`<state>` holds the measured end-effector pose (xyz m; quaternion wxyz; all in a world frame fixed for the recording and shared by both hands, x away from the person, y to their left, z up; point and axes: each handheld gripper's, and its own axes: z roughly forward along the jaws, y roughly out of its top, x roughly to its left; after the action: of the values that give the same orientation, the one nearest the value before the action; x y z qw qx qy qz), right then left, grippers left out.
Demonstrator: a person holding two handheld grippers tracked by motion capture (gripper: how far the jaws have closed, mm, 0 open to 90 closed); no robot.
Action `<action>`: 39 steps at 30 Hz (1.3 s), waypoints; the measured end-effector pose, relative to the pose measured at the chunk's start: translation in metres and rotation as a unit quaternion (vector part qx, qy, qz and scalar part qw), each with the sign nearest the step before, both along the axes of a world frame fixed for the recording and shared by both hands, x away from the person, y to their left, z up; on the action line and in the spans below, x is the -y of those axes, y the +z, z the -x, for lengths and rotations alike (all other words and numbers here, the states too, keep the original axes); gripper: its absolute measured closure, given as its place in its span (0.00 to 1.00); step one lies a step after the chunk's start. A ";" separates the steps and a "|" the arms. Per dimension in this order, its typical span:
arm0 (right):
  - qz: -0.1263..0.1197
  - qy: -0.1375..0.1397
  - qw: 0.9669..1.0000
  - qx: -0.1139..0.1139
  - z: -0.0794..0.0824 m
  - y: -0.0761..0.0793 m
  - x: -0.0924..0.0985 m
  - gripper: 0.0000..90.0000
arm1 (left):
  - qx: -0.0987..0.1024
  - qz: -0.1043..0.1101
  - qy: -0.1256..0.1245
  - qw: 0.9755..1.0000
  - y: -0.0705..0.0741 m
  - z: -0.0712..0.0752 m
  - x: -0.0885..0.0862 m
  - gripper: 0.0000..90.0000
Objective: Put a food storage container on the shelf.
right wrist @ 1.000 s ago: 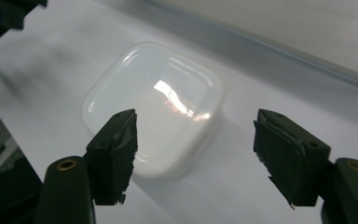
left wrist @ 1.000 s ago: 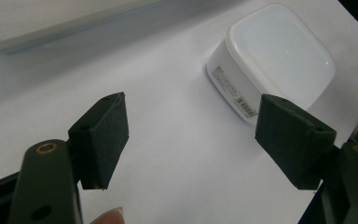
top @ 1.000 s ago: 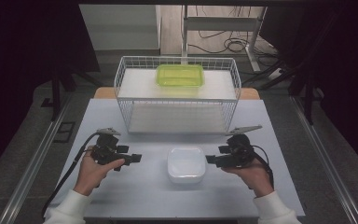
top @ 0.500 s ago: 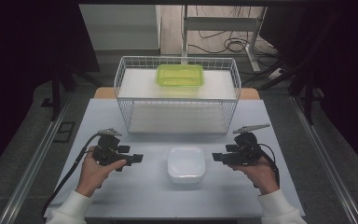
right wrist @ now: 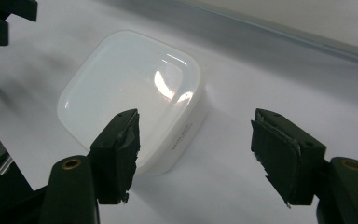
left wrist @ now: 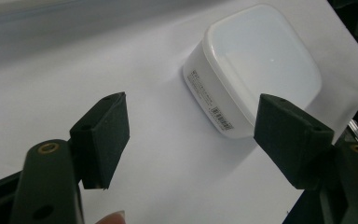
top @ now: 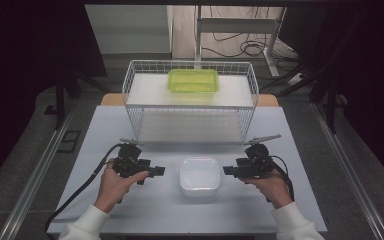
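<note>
White tabletop [top: 130,210] carries a lidded white container [top: 199,175] between both grippers. Left gripper [top: 159,171] gapes empty beside it. Right gripper [top: 227,170], jaws just narrowing, is open and empty.

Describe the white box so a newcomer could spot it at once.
On the white table, in front of the wire basket, a white box sits near the front edge, midway between the left gripper and the right gripper, touched by neither. It is squarish with rounded corners and a closed lid, and stands on the bare tabletop, unlike the green container on the basket.
</note>
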<state>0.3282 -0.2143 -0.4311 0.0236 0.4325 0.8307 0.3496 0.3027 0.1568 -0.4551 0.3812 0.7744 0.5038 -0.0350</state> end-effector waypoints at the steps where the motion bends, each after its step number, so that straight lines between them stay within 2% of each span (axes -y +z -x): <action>1: -0.003 -0.001 1.000 -0.003 0.000 -0.001 -0.001 0.36 | -0.005 -0.001 -0.002 1.000 0.000 -0.001 0.003 0.29; 3: -0.007 -0.006 1.000 -0.011 -0.001 -0.004 -0.003 0.36 | -0.012 0.001 -0.005 1.000 -0.002 -0.003 0.009 0.30; 5: -0.010 -0.011 1.000 -0.018 -0.003 -0.006 -0.003 0.36 | -0.024 0.017 -0.008 1.000 -0.005 -0.005 0.014 0.31; 7: -0.015 -0.015 0.999 -0.025 -0.005 -0.009 -0.003 0.36 | -0.027 0.013 -0.012 0.999 -0.007 -0.007 0.018 0.32; 10: -0.028 -0.017 0.999 -0.036 -0.006 -0.011 -0.004 0.36 | -0.035 0.021 -0.008 0.999 -0.011 -0.010 0.024 0.33; 11: -0.030 -0.017 0.999 -0.038 -0.006 -0.012 -0.005 0.36 | -0.038 0.020 -0.014 0.999 -0.012 -0.010 0.024 0.34; 15: -0.028 -0.020 0.998 -0.045 -0.008 -0.016 -0.008 0.36 | -0.048 0.038 -0.006 0.998 -0.016 -0.011 0.029 0.35; 16: -0.028 -0.021 0.998 -0.047 -0.008 -0.017 -0.009 0.36 | -0.048 0.037 -0.013 0.998 -0.016 -0.012 0.028 0.36; 19: -0.029 -0.024 0.998 -0.054 -0.010 -0.020 -0.011 0.37 | -0.052 0.048 -0.011 0.997 -0.019 -0.013 0.031 0.38; 25: -0.038 -0.026 0.996 -0.078 -0.013 -0.031 -0.015 0.39 | -0.063 0.063 -0.010 0.996 -0.025 -0.015 0.036 0.42; 26: -0.039 -0.026 0.996 -0.081 -0.013 -0.033 -0.015 0.39 | -0.065 0.060 -0.017 0.996 -0.027 -0.015 0.035 0.43; 28: -0.043 -0.027 0.995 -0.086 -0.014 -0.035 -0.015 0.40 | -0.066 0.062 -0.017 0.996 -0.028 -0.016 0.036 0.44; 29: -0.046 -0.028 0.995 -0.088 -0.014 -0.036 -0.015 0.41 | -0.069 0.069 -0.009 0.995 -0.029 -0.016 0.038 0.45; 32: -0.047 -0.028 0.994 -0.092 -0.014 -0.037 -0.017 0.43 | -0.074 0.068 -0.017 0.995 -0.032 -0.017 0.039 0.47; 37: -0.051 -0.028 0.993 -0.101 -0.015 -0.041 -0.019 0.47 | -0.085 0.079 -0.018 0.993 -0.036 -0.018 0.041 0.51; 39: -0.062 -0.028 0.992 -0.110 -0.015 -0.044 -0.018 0.50 | -0.089 0.087 -0.020 0.992 -0.038 -0.019 0.042 0.56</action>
<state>0.3437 -0.1959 -0.4754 -0.0844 0.4923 0.7926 0.3498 0.3214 0.1146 -0.4929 0.4003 0.7420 0.5148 -0.1555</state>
